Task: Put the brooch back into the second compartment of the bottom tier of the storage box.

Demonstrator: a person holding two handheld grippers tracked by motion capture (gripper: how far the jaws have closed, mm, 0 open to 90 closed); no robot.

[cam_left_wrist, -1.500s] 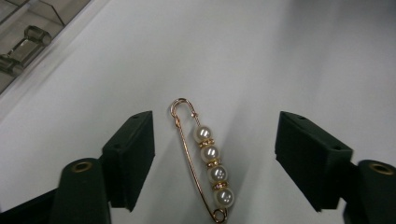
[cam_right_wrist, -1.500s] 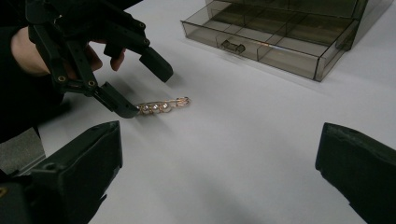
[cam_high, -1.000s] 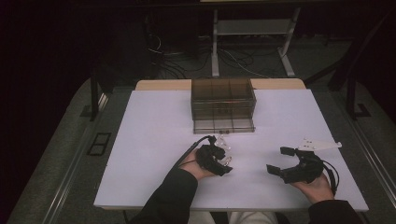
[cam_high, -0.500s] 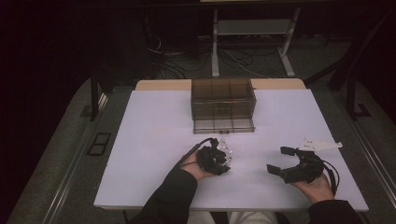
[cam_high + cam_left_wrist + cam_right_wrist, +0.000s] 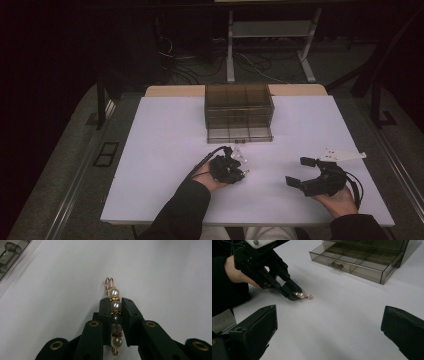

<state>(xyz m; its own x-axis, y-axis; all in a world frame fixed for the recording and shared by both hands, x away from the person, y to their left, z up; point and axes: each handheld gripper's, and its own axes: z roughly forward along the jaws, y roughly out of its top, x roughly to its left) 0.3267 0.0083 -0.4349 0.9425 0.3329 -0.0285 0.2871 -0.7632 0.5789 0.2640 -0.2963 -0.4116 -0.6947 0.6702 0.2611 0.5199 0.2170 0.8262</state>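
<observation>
A: Left tongs (image 5: pixel 116 315) closing over the last moments, now pinching the string of white pearls on rose-gold wire (image 5: pixel 114 306) across its middle. Pads pressed on the beads from both sides; one pearl and a double wire loop poking out past the tips, another pearl and loop showing below, between the linkages.

B: Confirmed from the right gripper view: left tongs (image 5: pixel 293 293) angled down, pearl piece (image 5: pixel 302 295) at the tips, low over the white bench (image 5: pixel 342 322). Cannot tell whether resting on the surface or just lifted clear.

A: Right tongs (image 5: pixel 302 171) spread wide, nothing between, well apart from the pearls. Noted as idle.

B: Meaning for the work: grasp looks made, pick-up step probably complete. Transport likely next.

A: Probable destination: smoked clear-plastic organiser box with divided compartments (image 5: pixel 239 112), bottom drawer pulled open toward the person. Box beyond the left tongs (image 5: pixel 235 167), near but not touching.

B: Risk, judged: round beads slippery under flat pads; piece may swivel on the wire during the lift. Slow raise advisable.

A: Which compartment intended: not determinable.
</observation>
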